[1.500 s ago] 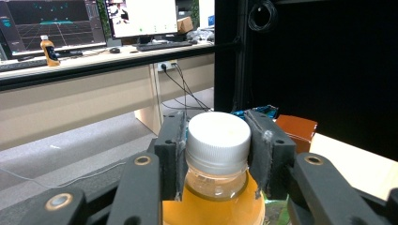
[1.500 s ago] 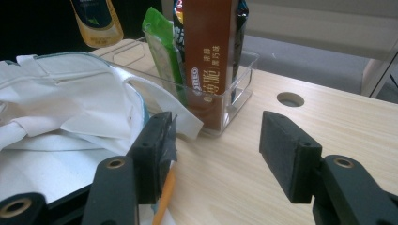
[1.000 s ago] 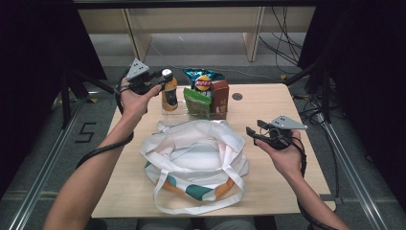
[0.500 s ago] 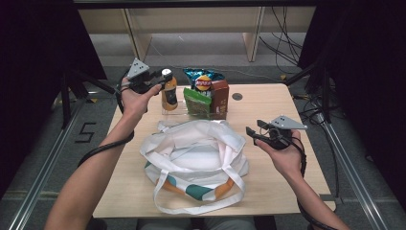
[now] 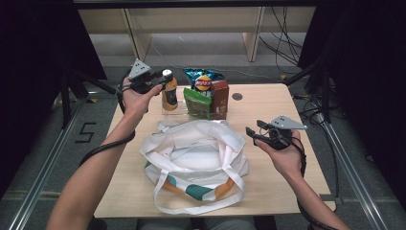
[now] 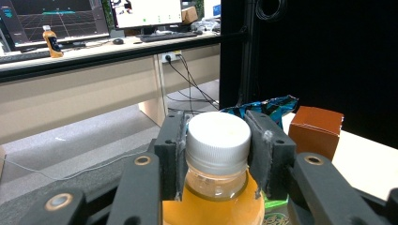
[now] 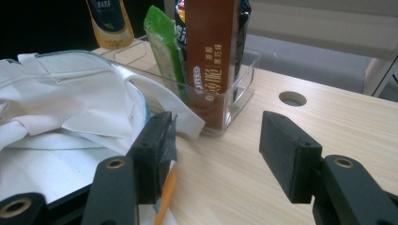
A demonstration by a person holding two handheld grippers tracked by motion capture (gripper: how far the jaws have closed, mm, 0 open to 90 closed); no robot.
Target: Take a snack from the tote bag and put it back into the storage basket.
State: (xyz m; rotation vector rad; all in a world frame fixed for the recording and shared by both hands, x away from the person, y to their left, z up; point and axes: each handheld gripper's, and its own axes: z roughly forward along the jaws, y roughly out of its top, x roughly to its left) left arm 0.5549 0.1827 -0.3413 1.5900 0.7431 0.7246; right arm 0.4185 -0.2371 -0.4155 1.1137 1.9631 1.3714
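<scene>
Left tool (image 5: 160, 82) reaches forward, clamped around bottle (image 5: 169, 93) cap.

1. Lab or office test room, not a home.
2. Light wood bench (image 5: 287, 115) with a round cable hole (image 5: 237, 96), standing inside a black curtained enclosure (image 5: 364, 72).
3. Grey carpet floor (image 5: 201, 52); metal rail (image 5: 48, 163) alongside the bench, a "5" marked (image 5: 86, 132) beside it.
4. Loose cables (image 5: 282, 33) trail over the floor behind.
5. Left claw view: long desk (image 6: 94, 51) carrying monitors (image 6: 145, 11), one showing a 3D grid (image 6: 56, 16), plus keyboard (image 6: 164, 35) and mouse (image 6: 121, 41).
</scene>
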